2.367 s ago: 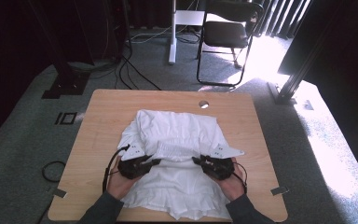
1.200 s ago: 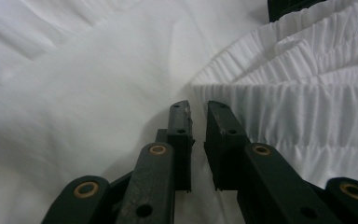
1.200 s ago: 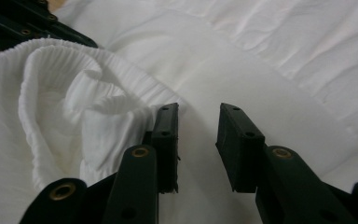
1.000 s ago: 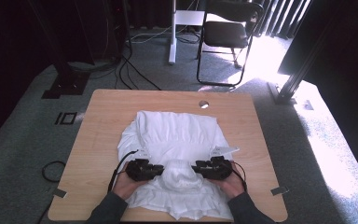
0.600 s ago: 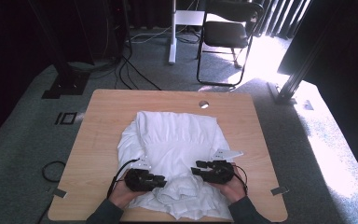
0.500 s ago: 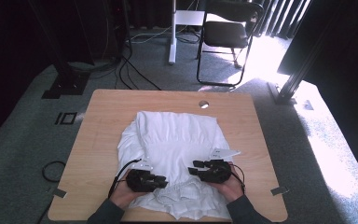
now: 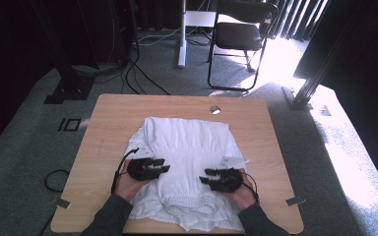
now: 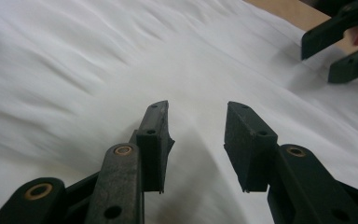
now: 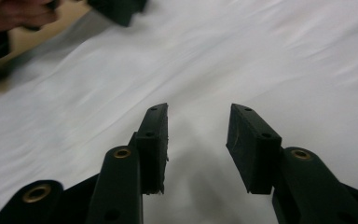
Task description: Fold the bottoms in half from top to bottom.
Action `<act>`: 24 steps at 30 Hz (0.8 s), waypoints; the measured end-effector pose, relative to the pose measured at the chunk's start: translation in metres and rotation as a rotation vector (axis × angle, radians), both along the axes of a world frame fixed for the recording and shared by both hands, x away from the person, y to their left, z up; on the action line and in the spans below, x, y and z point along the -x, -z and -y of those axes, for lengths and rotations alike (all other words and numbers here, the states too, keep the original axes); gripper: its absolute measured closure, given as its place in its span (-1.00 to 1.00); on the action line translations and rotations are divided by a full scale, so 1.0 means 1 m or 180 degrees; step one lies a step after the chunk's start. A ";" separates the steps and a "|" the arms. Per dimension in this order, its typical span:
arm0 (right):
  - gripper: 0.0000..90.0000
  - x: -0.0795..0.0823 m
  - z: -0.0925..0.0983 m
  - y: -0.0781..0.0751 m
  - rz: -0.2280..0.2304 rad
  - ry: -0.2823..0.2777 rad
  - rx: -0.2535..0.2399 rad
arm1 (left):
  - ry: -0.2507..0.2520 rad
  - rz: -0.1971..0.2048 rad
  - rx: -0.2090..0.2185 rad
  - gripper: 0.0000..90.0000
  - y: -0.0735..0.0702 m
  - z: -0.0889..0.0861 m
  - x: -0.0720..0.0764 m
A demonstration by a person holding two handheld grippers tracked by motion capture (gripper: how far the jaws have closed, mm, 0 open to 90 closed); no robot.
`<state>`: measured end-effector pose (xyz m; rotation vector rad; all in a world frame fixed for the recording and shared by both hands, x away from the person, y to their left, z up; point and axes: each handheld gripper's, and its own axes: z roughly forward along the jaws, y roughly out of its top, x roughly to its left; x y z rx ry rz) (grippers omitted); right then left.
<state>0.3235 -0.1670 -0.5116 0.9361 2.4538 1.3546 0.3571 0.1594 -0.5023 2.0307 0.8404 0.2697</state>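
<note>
White garment (image 7: 187,147) is lying folded at the table's (image 7: 108,113) middle. Left gripper (image 7: 163,164) has just been opening, nothing between its jaws; right gripper (image 7: 205,176) is hovering released too.

The wooden table (image 7: 108,132) has a light brown top with a small round hole (image 7: 215,109) near its far edge. On the table lies a white garment (image 7: 187,147), folded, and it covers the middle and the near part of the top. A small white label (image 7: 234,161) lies at the garment's right edge.
</note>
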 end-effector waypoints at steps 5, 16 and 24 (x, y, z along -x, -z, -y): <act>0.18 -0.056 0.007 -0.010 0.0163 0.0428 0.0142 | -0.0307 0.0077 -0.0074 0.32 -0.008 0.002 -0.044; 0.19 -0.127 0.004 0.028 -0.0141 0.0927 0.0496 | -0.0572 -0.0208 -0.0385 0.30 0.031 0.005 -0.087; 0.19 -0.111 0.008 0.039 -0.0282 0.0933 0.0374 | -0.0527 -0.0223 -0.0298 0.28 0.044 -0.005 -0.058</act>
